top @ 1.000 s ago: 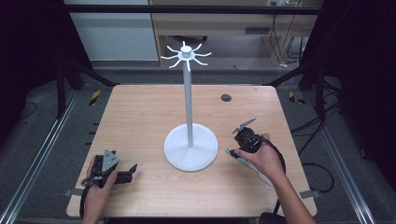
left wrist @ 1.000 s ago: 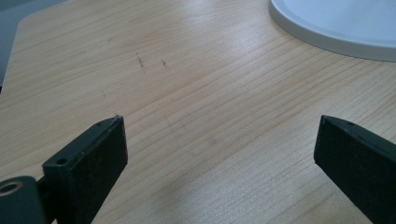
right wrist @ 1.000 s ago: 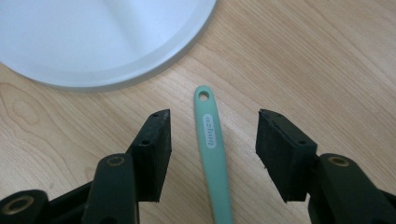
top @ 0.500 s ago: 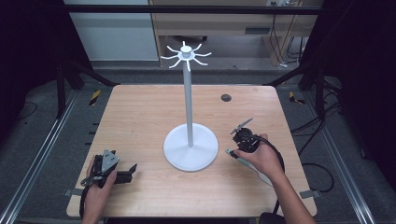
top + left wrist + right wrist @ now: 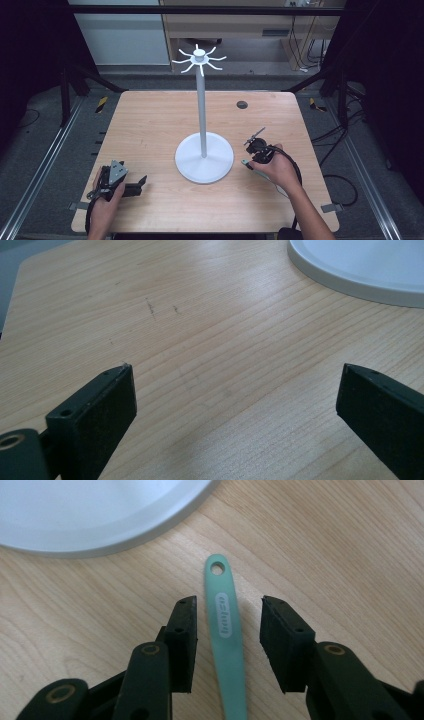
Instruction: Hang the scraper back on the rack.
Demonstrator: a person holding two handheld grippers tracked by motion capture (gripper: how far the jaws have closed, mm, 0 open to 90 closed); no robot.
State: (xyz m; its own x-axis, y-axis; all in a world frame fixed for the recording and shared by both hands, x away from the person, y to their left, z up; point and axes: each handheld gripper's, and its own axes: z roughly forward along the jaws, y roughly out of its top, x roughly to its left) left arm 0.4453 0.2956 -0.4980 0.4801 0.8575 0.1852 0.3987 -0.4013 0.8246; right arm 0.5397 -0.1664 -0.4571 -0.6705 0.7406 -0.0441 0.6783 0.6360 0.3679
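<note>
A mint-green utensil handle (image 5: 224, 625) with a hanging hole lies flat on the wooden table (image 5: 150, 125), just right of the white stand's round base (image 5: 204, 157). My right gripper (image 5: 229, 605) points down over it with a jaw on each side of the handle. The jaws have just been closing, and the pads stand clear of the handle. In the high view the right gripper (image 5: 255, 152) sits under the person's right hand. My left gripper (image 5: 137, 184) rests at the front left, its jaws (image 5: 235, 375) wide open over bare wood.
The stand's thin pole (image 5: 201, 110) rises to a ring of hooks (image 5: 199, 57). A small dark round piece (image 5: 242, 104) lies at the back right of the table. Metal frame rails (image 5: 45, 165) and cables (image 5: 345, 180) flank the table.
The right gripper has shifted slightly toward the stand's base. The left hand and its gripper have stayed put.
</note>
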